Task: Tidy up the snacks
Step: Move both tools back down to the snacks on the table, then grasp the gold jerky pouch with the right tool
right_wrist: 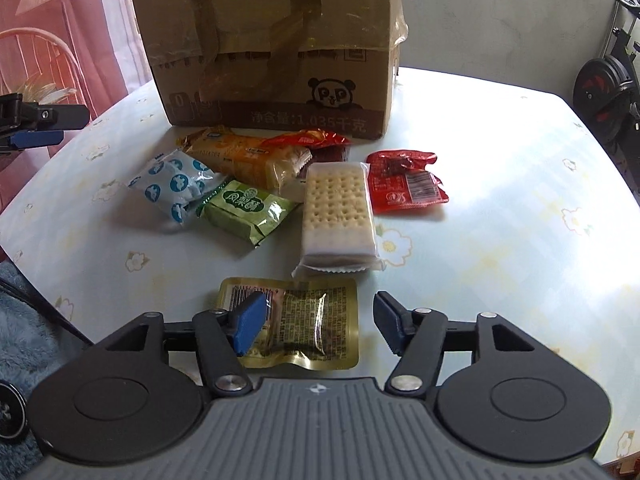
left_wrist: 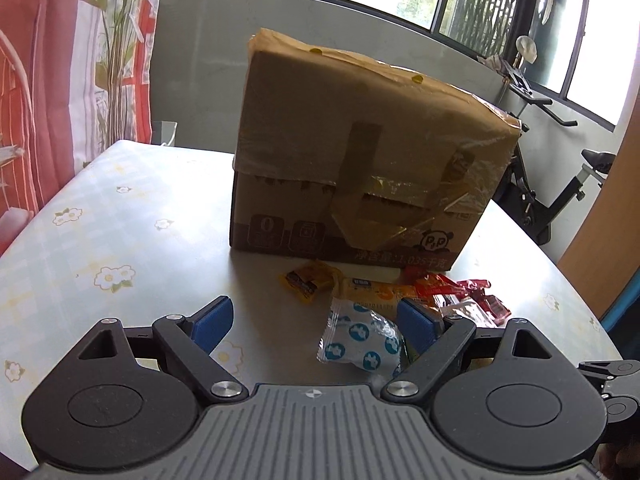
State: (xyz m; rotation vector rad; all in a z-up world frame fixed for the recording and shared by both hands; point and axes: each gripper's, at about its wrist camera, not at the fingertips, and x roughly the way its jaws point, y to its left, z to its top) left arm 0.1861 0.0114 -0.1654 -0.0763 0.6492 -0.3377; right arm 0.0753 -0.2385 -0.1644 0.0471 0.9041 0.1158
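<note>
A taped cardboard box [left_wrist: 360,152] with a panda print stands on the table; it also shows in the right wrist view [right_wrist: 272,44]. Snack packets lie in front of it: a white packet with blue dots [right_wrist: 176,184], a green one [right_wrist: 248,212], an orange one [right_wrist: 244,156], a clear cracker pack [right_wrist: 338,208], a red one [right_wrist: 406,182] and a gold one [right_wrist: 308,324]. My left gripper [left_wrist: 316,324] is open, with the blue-dotted packet [left_wrist: 360,340] between its fingers. My right gripper [right_wrist: 316,324] is open over the gold packet.
The table [right_wrist: 500,200] has a pale floral cloth. A red and white curtain [left_wrist: 60,80] hangs to the left. An exercise bike [left_wrist: 560,192] stands behind the table on the right. A blue rug [right_wrist: 20,344] lies by the table's near left.
</note>
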